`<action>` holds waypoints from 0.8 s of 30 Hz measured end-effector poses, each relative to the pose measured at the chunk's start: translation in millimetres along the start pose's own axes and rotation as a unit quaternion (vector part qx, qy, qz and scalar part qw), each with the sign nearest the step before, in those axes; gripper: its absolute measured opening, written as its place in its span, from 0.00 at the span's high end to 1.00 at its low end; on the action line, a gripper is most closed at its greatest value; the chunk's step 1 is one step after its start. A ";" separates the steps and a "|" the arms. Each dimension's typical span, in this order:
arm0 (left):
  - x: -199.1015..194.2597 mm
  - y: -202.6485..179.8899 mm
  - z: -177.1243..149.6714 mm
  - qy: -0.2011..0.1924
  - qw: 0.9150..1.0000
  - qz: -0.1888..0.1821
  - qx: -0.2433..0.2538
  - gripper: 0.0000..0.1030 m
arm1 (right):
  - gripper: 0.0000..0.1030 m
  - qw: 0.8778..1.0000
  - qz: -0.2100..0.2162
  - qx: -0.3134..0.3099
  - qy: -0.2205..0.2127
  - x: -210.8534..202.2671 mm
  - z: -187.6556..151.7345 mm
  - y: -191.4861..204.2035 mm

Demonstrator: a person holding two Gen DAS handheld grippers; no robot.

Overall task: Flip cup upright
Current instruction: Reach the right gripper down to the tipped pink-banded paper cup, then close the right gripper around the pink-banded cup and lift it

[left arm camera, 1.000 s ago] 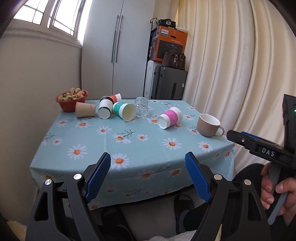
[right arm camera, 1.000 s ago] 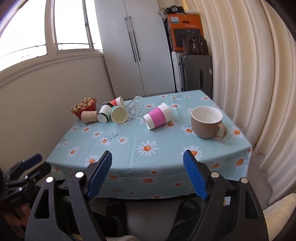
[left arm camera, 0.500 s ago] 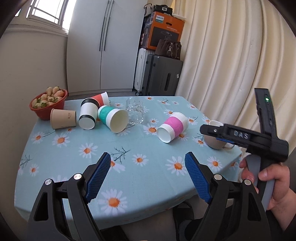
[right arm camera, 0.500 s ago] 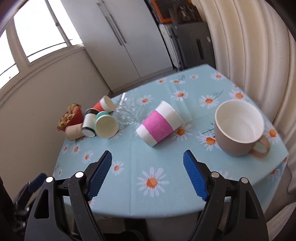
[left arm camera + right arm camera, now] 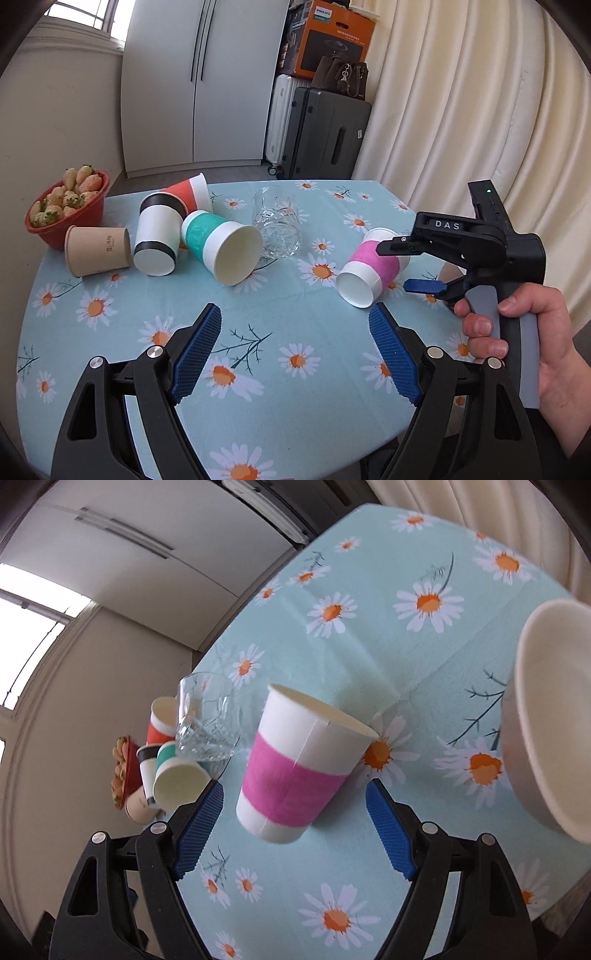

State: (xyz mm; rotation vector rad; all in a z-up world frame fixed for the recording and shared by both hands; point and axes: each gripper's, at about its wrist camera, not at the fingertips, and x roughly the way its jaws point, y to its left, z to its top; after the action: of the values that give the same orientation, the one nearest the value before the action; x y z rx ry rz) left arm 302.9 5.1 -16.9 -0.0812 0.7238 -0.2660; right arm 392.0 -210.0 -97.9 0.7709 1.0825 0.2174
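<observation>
A white paper cup with a pink sleeve (image 5: 369,267) lies on its side on the daisy tablecloth (image 5: 295,332). In the right wrist view the pink cup (image 5: 299,764) lies between my open right gripper's (image 5: 293,829) blue pads, not touched. In the left wrist view the right gripper (image 5: 410,266) is rolled sideways, one finger above the cup and one beside it. My left gripper (image 5: 295,354) is open and empty above the near part of the table. A teal-sleeved cup (image 5: 221,247), a black-banded cup (image 5: 157,236), a red cup (image 5: 190,192) and a tan cup (image 5: 98,251) also lie on their sides.
A clear glass (image 5: 279,227) lies on its side behind the pink cup. A red bowl of pale strawberries (image 5: 66,206) sits at the far left. A beige mug (image 5: 546,716) stands upright right of the pink cup. Curtains hang to the right, suitcases and cupboard behind.
Both grippers have moved forward over the table. The right gripper has rolled sideways and closed in until its open fingers straddle the pink cup.
</observation>
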 end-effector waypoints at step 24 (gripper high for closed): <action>17.9 15.2 0.6 0.015 1.000 -0.009 -0.021 0.22 | 0.36 0.996 0.025 0.042 0.075 30.2 17.5 10.6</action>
State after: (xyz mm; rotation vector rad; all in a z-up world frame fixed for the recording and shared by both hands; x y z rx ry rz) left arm 319.4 14.9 -30.5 -0.1236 0.7595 -0.2697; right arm 423.6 -194.7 -108.2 0.8689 1.2209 0.2772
